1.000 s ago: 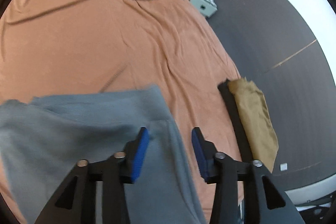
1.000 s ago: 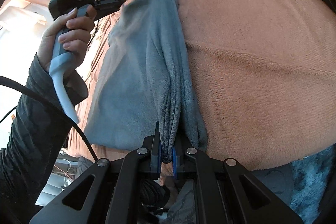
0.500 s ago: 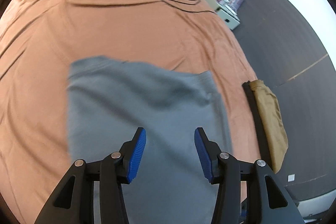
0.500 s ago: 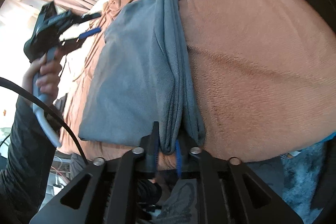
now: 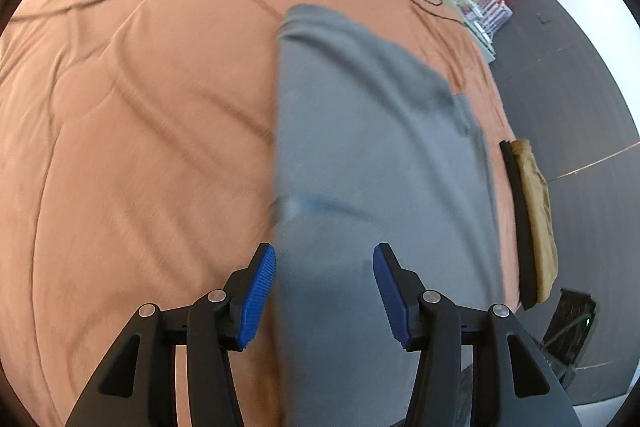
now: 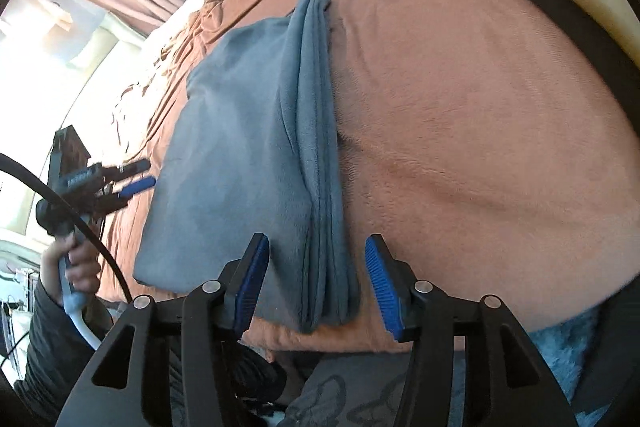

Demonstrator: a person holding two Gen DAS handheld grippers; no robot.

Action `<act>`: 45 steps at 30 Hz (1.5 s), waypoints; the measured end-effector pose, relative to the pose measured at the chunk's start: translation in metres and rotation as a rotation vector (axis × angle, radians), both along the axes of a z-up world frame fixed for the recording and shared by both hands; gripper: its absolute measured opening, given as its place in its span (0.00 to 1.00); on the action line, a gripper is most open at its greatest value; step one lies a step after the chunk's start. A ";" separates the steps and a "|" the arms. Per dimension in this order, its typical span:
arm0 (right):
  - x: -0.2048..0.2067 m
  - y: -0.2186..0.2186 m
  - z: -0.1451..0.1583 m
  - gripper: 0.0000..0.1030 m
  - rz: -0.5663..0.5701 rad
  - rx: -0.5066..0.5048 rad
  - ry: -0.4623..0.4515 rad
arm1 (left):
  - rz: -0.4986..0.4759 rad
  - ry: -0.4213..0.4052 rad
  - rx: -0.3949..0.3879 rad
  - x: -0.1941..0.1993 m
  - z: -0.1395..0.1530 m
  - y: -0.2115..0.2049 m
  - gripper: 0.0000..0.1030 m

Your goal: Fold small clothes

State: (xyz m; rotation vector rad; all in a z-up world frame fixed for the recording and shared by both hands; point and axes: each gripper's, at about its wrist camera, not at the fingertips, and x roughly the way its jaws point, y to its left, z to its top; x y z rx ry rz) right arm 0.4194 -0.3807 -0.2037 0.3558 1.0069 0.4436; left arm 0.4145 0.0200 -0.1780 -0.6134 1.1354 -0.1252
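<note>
On the rust-orange bedspread [image 6: 460,99] the grey garment [image 6: 240,155] lies folded, long axis running away from the right gripper [image 6: 316,279], bunched fold edge along its right side. Jaws on that right gripper have just been opening, and now they stand about half apart, blue pads clear of the folded end between them. Over at the left edge, the left gripper [image 5: 324,287] hovers half open, gripping nothing.

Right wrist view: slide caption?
Right gripper open over the folded grey garment on the orange blanket.
</note>
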 end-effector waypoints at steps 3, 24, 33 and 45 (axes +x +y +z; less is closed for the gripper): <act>0.008 0.004 -0.003 0.47 0.008 -0.002 0.004 | 0.006 0.015 -0.021 -0.017 -0.007 0.005 0.52; 0.032 0.004 -0.021 0.25 0.076 0.063 0.018 | 0.034 0.043 -0.298 -0.082 -0.035 -0.001 0.11; 0.014 0.017 -0.010 0.11 0.078 0.089 0.019 | 0.010 -0.026 -0.316 -0.090 -0.003 0.016 0.08; -0.006 0.044 -0.017 0.15 0.177 0.035 0.073 | -0.028 0.001 -0.217 -0.114 0.007 0.027 0.11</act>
